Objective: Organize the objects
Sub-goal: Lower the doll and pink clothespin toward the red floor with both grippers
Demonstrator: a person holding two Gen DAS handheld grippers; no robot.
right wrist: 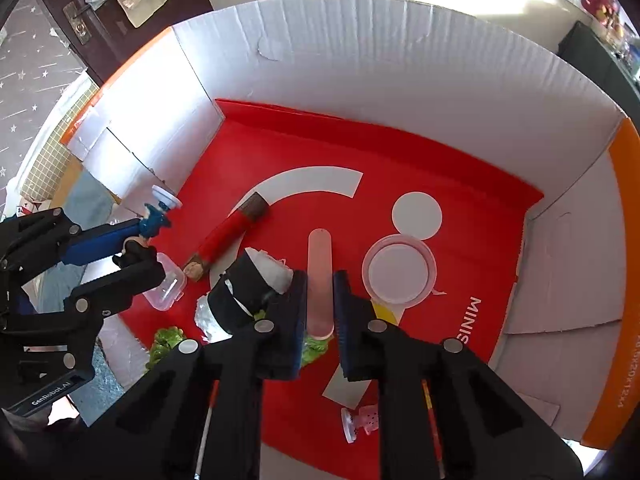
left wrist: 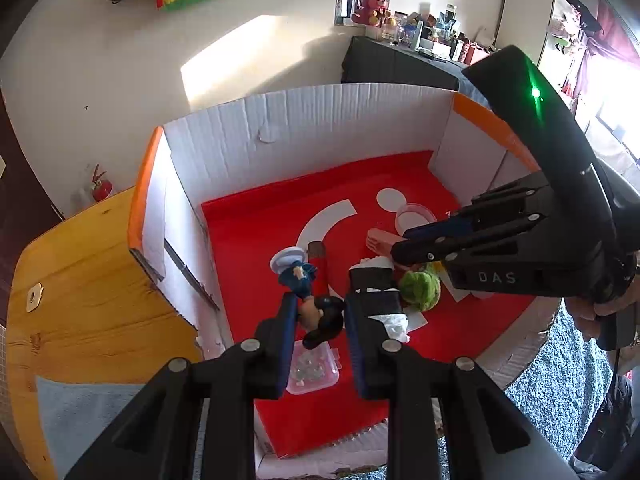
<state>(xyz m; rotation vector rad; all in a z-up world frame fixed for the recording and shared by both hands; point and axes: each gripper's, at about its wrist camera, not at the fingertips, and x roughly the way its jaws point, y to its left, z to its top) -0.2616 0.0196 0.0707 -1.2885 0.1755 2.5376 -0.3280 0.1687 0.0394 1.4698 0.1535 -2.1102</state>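
Inside the white cardboard box (right wrist: 400, 60), on its red floor sheet (right wrist: 460, 168), both grippers work close together near the box's open front edge. The right gripper (right wrist: 320, 300) has its jaws pressed against the sides of a flat pink stick (right wrist: 319, 276), which runs straight ahead between the pads and ends just past them. Just right of its right finger sits a round clear lid (right wrist: 399, 270), nearly touching; ahead of that the floor lies bare up to the tall back wall. To its left a black-and-white wrapped bundle (right wrist: 248, 288) crowds against the left finger, with a green crinkled toy (right wrist: 164, 340) beneath and a red stick with brown ends (right wrist: 228, 240) lying slantwise beyond. A small pink toy (right wrist: 362, 420) rests below the right finger near the front edge.

The left gripper (left wrist: 316, 312) is clamped on a small figurine (left wrist: 316, 308) in blue clothes with black hair, its white round base (left wrist: 288, 260) pointing ahead. A clear plastic container (left wrist: 312, 368) lies directly under its fingers. The left box wall stands close on its left, leaving a narrow red strip, while the bundle sits hard against its right finger. The widest clear floor lies ahead toward the back wall.
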